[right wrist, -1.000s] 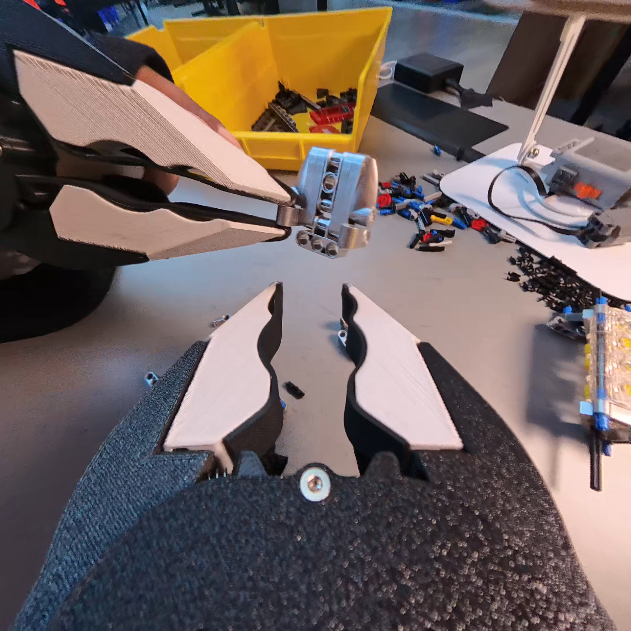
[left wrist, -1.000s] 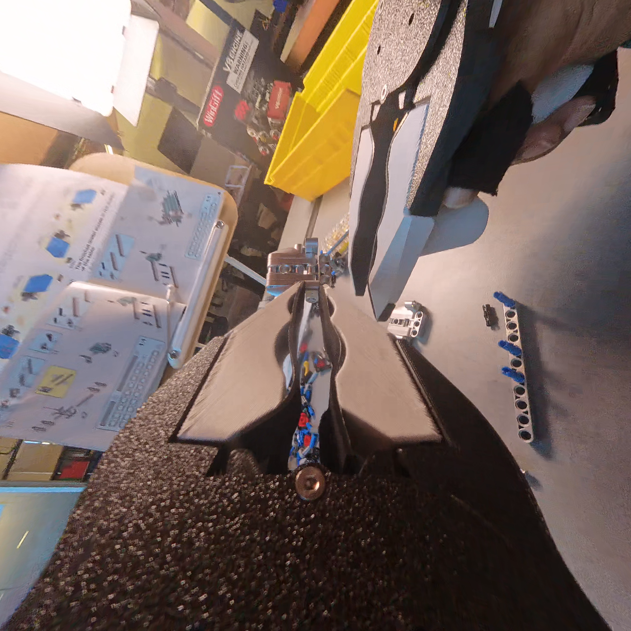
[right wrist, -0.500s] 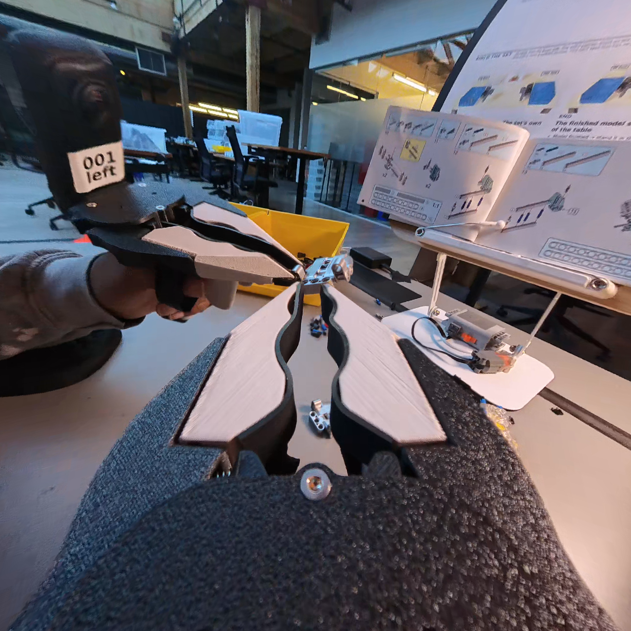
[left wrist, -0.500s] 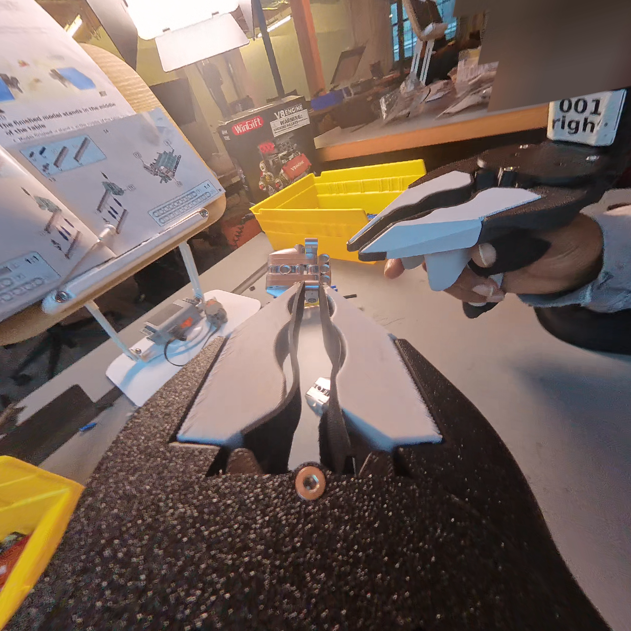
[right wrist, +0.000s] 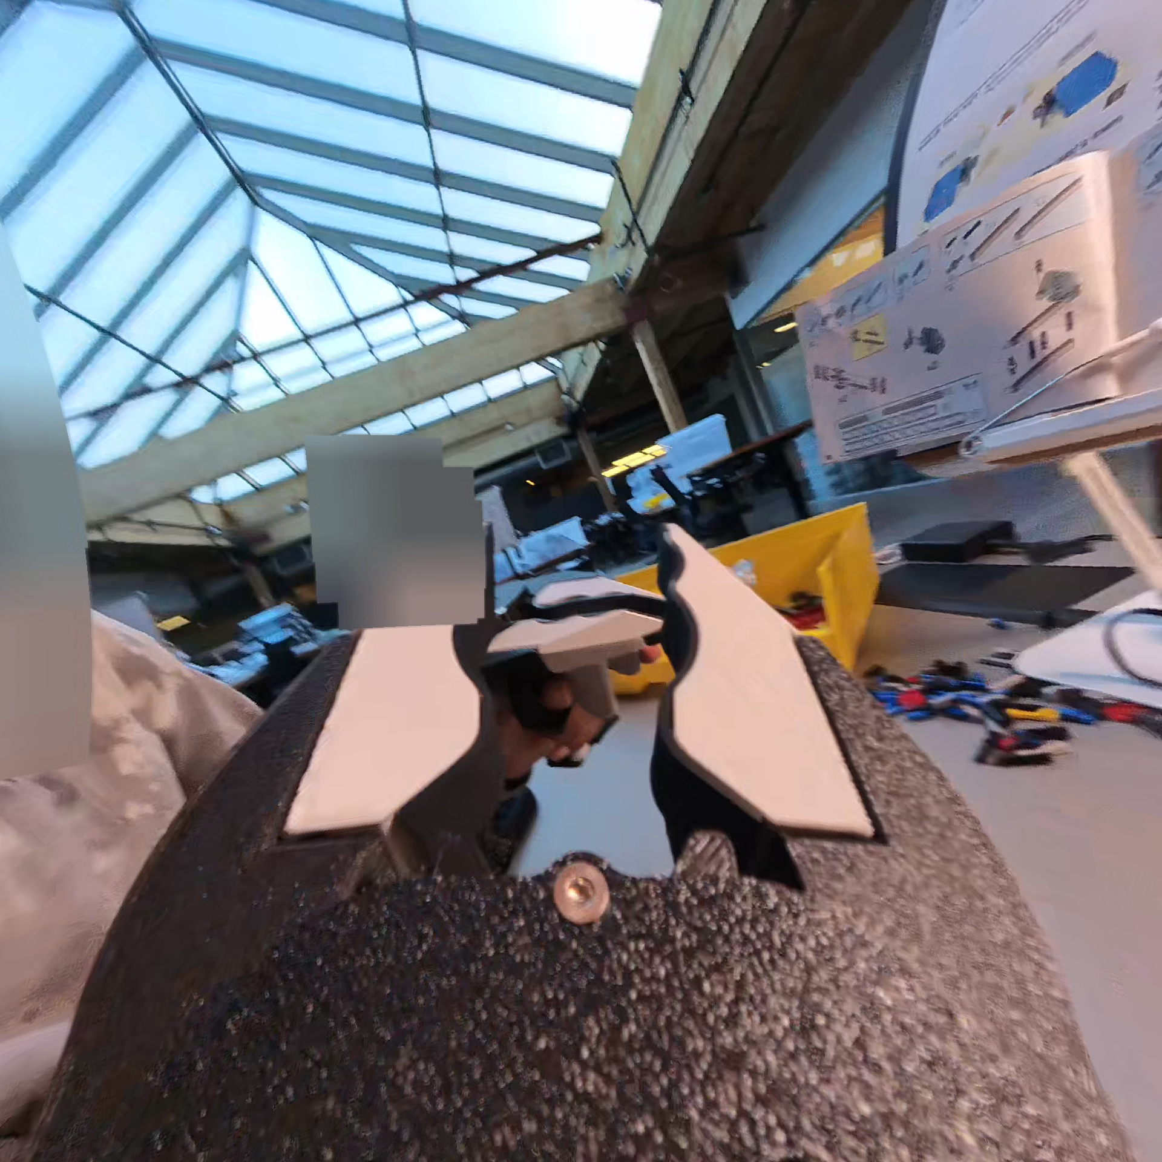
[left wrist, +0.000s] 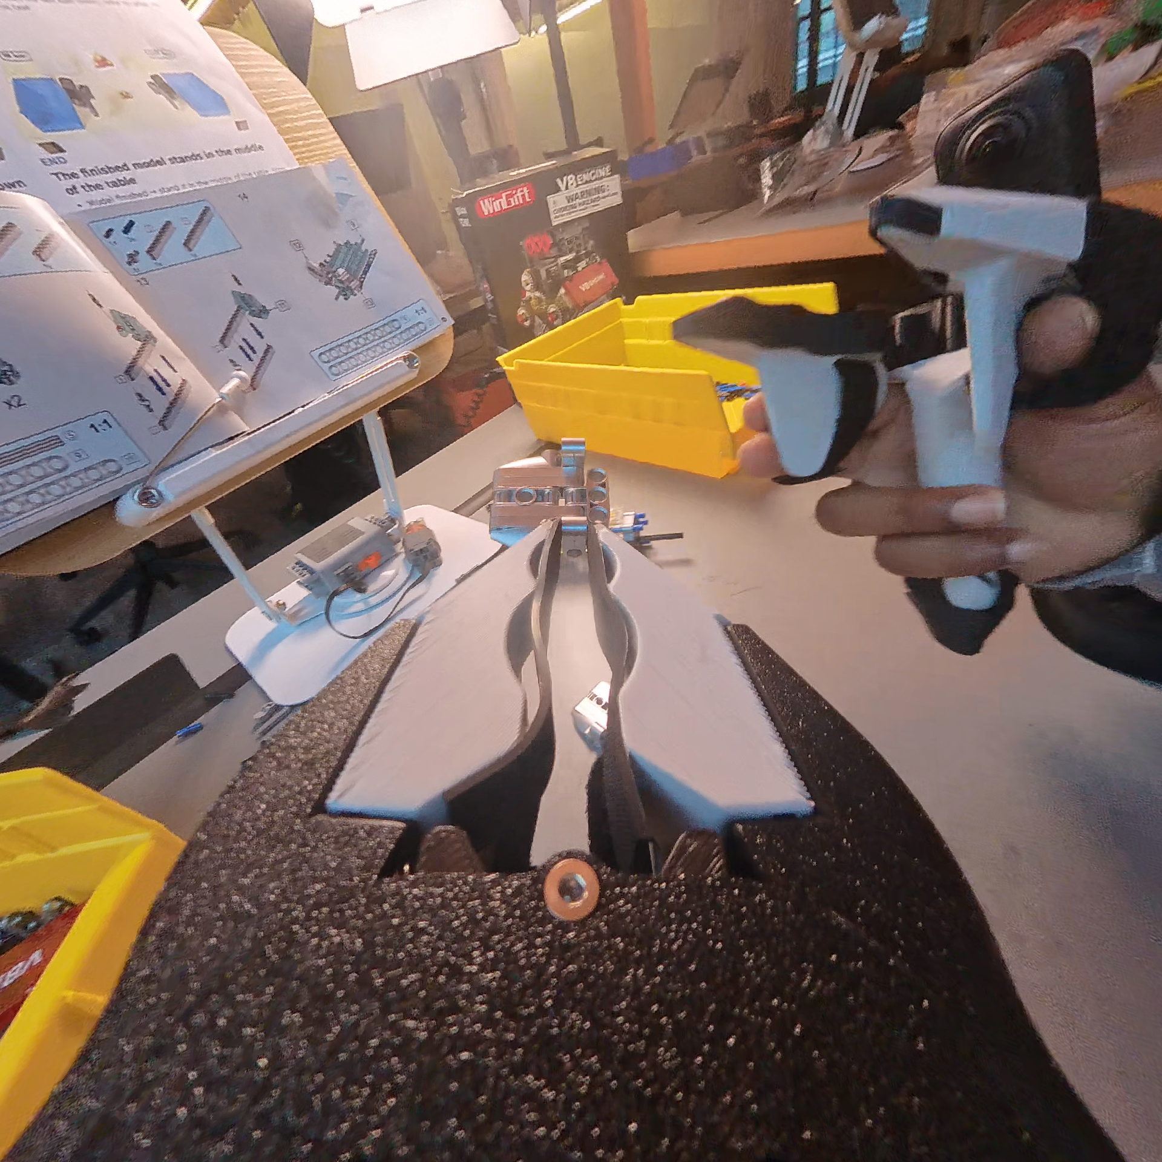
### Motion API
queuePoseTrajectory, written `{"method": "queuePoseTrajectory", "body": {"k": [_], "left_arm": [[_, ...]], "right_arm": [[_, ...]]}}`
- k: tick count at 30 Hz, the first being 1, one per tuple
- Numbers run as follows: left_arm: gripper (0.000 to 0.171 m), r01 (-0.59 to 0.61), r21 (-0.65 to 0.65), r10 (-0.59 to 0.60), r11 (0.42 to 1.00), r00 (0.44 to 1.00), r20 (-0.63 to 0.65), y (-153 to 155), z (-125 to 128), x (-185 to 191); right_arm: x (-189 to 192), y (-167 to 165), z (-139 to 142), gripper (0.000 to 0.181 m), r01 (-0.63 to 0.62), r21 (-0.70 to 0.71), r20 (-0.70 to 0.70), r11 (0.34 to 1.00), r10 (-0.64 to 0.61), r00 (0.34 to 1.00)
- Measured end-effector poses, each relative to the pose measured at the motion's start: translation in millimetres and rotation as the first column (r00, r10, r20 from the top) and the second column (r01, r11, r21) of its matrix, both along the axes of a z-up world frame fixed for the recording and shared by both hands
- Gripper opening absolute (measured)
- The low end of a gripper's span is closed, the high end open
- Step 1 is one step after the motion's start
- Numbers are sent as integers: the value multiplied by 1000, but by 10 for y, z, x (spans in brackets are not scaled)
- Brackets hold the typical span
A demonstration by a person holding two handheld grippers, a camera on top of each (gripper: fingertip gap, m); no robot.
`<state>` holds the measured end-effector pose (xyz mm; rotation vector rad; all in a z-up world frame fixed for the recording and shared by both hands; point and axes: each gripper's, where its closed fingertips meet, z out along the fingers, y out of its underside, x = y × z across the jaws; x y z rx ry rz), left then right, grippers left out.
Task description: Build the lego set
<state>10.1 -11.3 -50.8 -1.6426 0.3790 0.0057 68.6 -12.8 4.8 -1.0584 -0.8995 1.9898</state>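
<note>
Grey brick assembly clamped in left tool

Left tool was clenched on a grey brick assembly, lifted above the grey surface. Right tool was released and empty, tilted upward, apart from it. The assembly was small, grey, with round holes. A yellow bin stood behind; loose coloured pieces lay unused on the surface.

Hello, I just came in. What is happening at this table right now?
A person works with building-brick parts, one hand-held gripper in each hand. The left hand-held gripper is shut on a grey brick assembly, held above the table. The right hand-held gripper is open, empty and tilted upward. A yellow bin and an instruction booklet on a stand are behind; loose small parts lie on the table.
</note>
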Motion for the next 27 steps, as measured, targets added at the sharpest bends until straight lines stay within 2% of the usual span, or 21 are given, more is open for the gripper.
{"method": "queuePoseTrajectory", "body": {"k": [1, 2, 3, 5, 7, 9, 10, 11, 12, 13, 15, 16, 17, 18, 19, 20, 23, 24, 25, 26, 27], "left_arm": [[5, -23, -6, 22, 1000, 999, -24, 17, -27, -28], [5, -40, -11, 40, 999, 999, -37, 33, -49, -50], [5, -52, -16, 52, 998, 998, -43, 46, -64, -63], [5, -72, -22, 70, 997, 995, -66, 64, -87, -76], [5, -84, -24, 81, 996, 993, -90, 72, -101, -77], [5, -92, -34, 88, 995, 991, -97, 81, -124, -81], [5, -94, -38, 90, 995, 991, -95, 84, -135, -85], [5, -96, -42, 92, 994, 991, -94, 86, -144, -88], [5, -97, -46, 93, 994, 991, -95, 89, -153, -90], [5, -99, -49, 94, 994, 991, -98, 89, -160, -93], [5, -103, -48, 98, 994, 990, -105, 89, -165, -99], [5, -104, -48, 99, 993, 989, -109, 88, -170, -100], [5, -104, -48, 98, 993, 989, -110, 88, -174, -102], [5, -104, -50, 98, 993, 989, -108, 89, -184, -104], [5, -107, -55, 100, 993, 989, -108, 93, -199, -116], [5, -110, -61, 103, 992, 989, -108, 98, -220, -132], [6, -129, -145, 111, 981, 986, -122, 132, -404, -237], [6, -139, -196, 115, 971, 985, -130, 148, -522, -300], [6, -150, -254, 118, 955, 984, -137, 160, -664, -375], [6, -162, -322, 123, 933, 983, -138, 165, -828, -456], [6, -172, -383, 131, 908, 983, -129, 163, -982, -534]], "right_arm": [[41, 25, 36, 34, -57, -86, -37, 995, 54, 998], [85, 57, 57, 6, -102, -153, -78, 983, 91, 993], [118, 96, 64, 0, -132, -208, -115, 969, 110, 987], [111, 148, 20, 0, -162, -274, -122, 948, 133, 984], [81, 171, -17, 1, -135, -277, -101, 951, 111, 989], [55, 136, -8, 37, -150, -273, -90, 950, 130, 987], [44, 111, -6, 47, -170, -278, -87, 945, 152, 985], [50, 80, -3, 37, -191, -274, -93, 943, 172, 981], [62, 54, -7, 12, -200, -260, -97, 945, 180, 979], [71, 38, -12, 0, -193, -241, -98, 951, 174, 980], [68, 30, -16, 0, -188, -231, -92, 955, 170, 981], [63, 37, -11, 8, -179, -233, -91, 956, 162, 983], [46, 27, -13, 30, -178, -231, -80, 957, 163, 983], [34, 1, -14, 43, -189, -225, -73, 956, 177, 981], [39, -19, -12, 29, -193, -212, -76, 958, 181, 981], [50, -56, -24, 0, -195, -181, -74, 964, 184, 980], [16, -106, -71, 0, -169, -122, -35, 978, 166, 986], [-8, -89, -87, 10, -151, -127, -20, 980, 150, 988], [-36, -100, -109, 38, -158, -130, 2, 979, 160, 987], [-62, -127, -135, 55, -179, -131, 24, 975, 184, 983], [-80, -147, -158, 61, -187, -128, 37, 974, 194, 980]]}}
